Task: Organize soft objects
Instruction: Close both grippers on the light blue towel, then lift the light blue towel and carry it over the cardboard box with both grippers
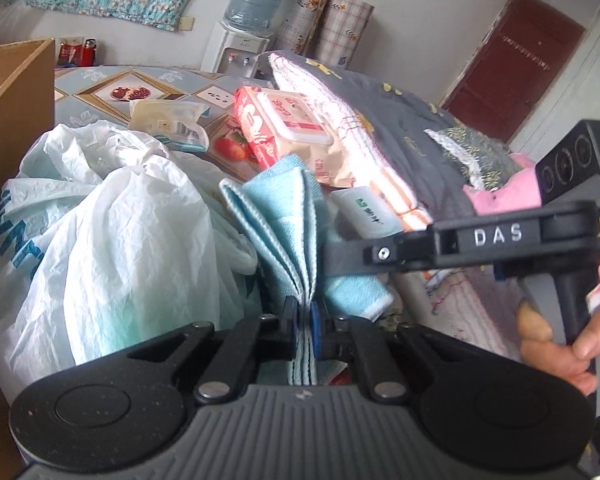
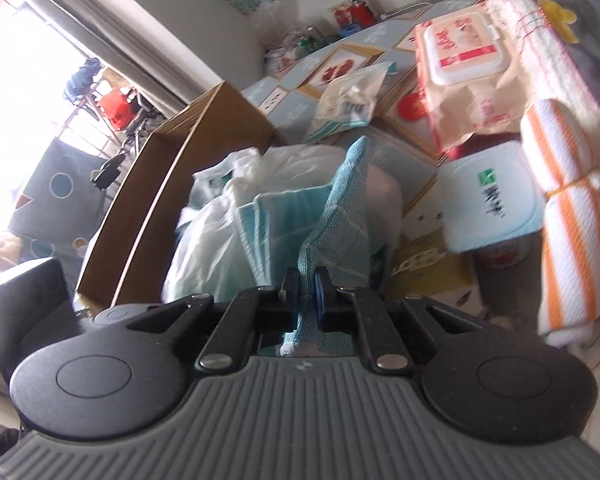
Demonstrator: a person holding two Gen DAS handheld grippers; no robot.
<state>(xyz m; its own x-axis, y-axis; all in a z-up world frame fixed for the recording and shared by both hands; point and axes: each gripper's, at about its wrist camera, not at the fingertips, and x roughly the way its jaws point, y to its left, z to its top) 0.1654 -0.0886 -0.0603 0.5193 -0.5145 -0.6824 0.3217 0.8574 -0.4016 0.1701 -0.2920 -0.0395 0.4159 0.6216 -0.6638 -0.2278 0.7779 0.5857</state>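
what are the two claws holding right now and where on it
Both hold the same light blue towel. The left claw is shut on a folded stack of its edges; the right claw is shut on another bunched part near its white-trimmed end.

matte black linkage arms with silver pivot screws are mounted on the left gripper (image 1: 303, 316) over a grey ribbed base; "das" is embossed on the right gripper (image 2: 307, 294).
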